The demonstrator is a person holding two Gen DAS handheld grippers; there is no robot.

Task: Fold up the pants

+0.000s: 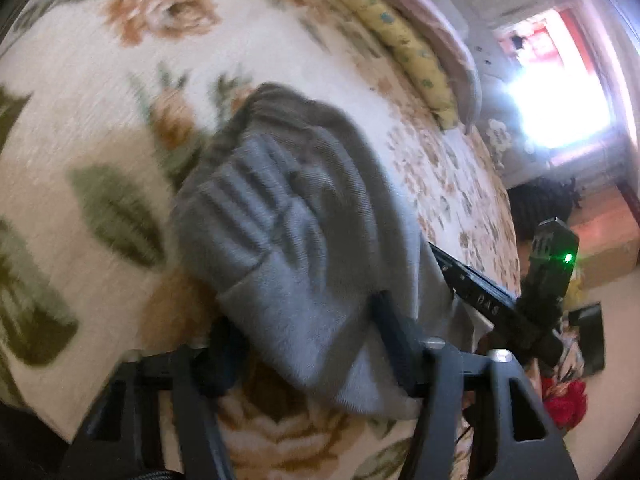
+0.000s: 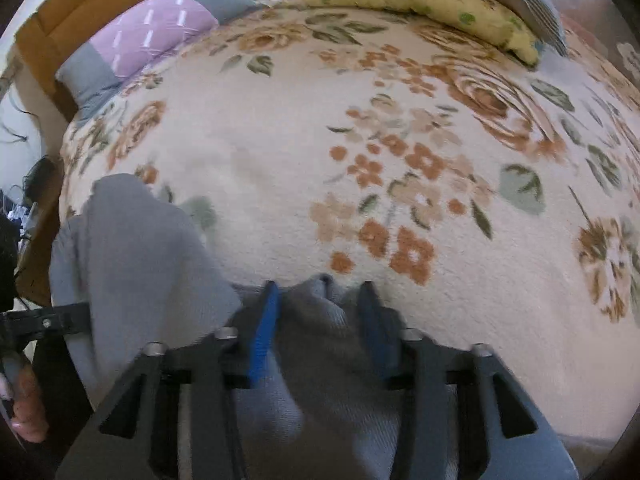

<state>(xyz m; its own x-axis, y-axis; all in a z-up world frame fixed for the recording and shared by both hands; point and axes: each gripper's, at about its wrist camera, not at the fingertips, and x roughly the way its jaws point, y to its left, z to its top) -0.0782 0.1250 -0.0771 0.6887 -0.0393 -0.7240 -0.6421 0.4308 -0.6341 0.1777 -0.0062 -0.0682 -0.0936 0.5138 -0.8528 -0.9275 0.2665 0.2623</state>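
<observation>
Gray pants (image 1: 296,224) drape over the left claw (image 1: 308,344); grip unclear. The right claw (image 2: 320,300) straddles them, unclenched, on the bed (image 2: 280,160).

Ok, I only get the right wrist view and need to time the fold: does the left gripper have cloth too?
Observer: Yes, the pants bunch between the left gripper's fingers; clamped or not, I cannot tell.
Operator: Which part is it?
Observer: A ribbed, gathered band; waistband or cuff is unclear.
Operator: Is my gripper visible there?
Observer: Yes, the right gripper's body, low right, a green light lit on it.
</observation>
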